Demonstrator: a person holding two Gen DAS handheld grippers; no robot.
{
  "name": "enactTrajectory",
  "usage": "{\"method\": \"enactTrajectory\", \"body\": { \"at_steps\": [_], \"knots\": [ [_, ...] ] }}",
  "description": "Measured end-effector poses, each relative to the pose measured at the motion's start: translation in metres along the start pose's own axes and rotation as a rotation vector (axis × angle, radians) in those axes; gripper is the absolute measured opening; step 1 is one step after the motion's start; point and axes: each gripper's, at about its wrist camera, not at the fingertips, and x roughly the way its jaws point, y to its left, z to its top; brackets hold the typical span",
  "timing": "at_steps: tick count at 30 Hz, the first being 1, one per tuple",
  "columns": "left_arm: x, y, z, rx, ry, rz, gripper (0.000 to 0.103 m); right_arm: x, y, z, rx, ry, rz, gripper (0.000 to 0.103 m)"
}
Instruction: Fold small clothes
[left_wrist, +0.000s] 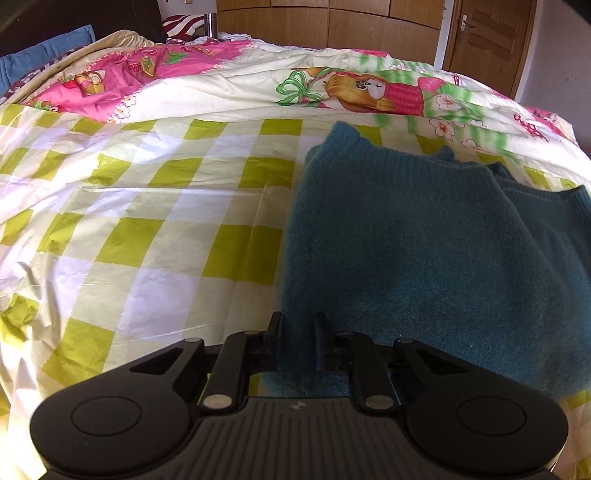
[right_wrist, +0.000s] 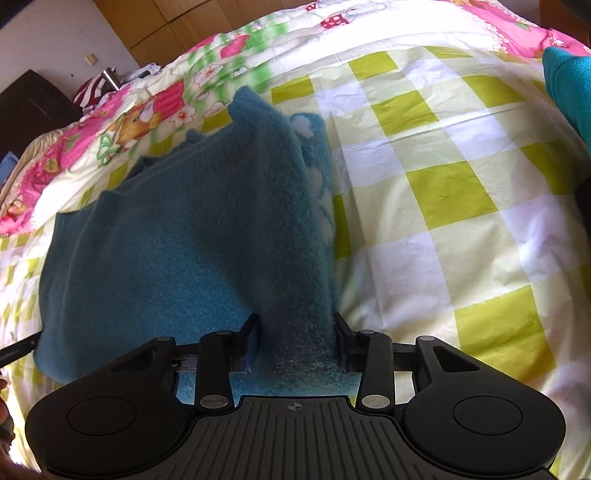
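A teal knit sweater (left_wrist: 424, 236) lies on the green-and-white checked sheet (left_wrist: 147, 236), filling the right half of the left wrist view. My left gripper (left_wrist: 298, 332) is shut on the sweater's near left edge, with teal fabric pinched between its fingers. In the right wrist view the same sweater (right_wrist: 166, 236) spreads to the left. A ridge of it rises up into my right gripper (right_wrist: 297, 332), which is shut on a thick bunch of the knit. White pattern patches show on the ridge's right side.
A pink and cream cartoon-print duvet (left_wrist: 229, 77) is bunched along the far side of the bed. Behind it are wooden wardrobes (left_wrist: 332, 22), a door (left_wrist: 487, 40), a metal flask (left_wrist: 210, 24) and a blue pillow (left_wrist: 44, 55). Another teal cloth (right_wrist: 569, 85) shows at the right wrist view's right edge.
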Motion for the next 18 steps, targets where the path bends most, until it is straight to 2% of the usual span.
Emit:
{"method": "enactTrajectory", "body": {
  "at_steps": [5,8,10,13,15,18],
  "knots": [
    [-0.035,-0.006,-0.039,0.026,0.046,-0.008,0.029,-0.036,-0.003,-0.033,-0.061,0.062,-0.012,0.031],
    [-0.067,-0.009,-0.071,0.04,0.077,-0.011,0.028,-0.061,-0.011,-0.067,-0.063,0.106,-0.006,0.031],
    [-0.088,-0.01,-0.094,0.038,0.076,0.005,0.029,-0.077,-0.016,-0.09,-0.05,0.105,0.008,0.031],
    [-0.112,-0.01,-0.12,0.009,0.016,0.046,0.031,-0.095,-0.023,-0.117,-0.023,0.06,0.02,0.033],
    [-0.127,-0.013,-0.129,0.01,-0.063,0.089,0.034,-0.105,-0.023,-0.128,-0.01,-0.012,0.013,0.036],
    [-0.147,-0.024,-0.137,0.058,-0.185,0.189,0.035,-0.12,-0.013,-0.137,-0.031,-0.142,-0.053,0.038]
  ]
}}
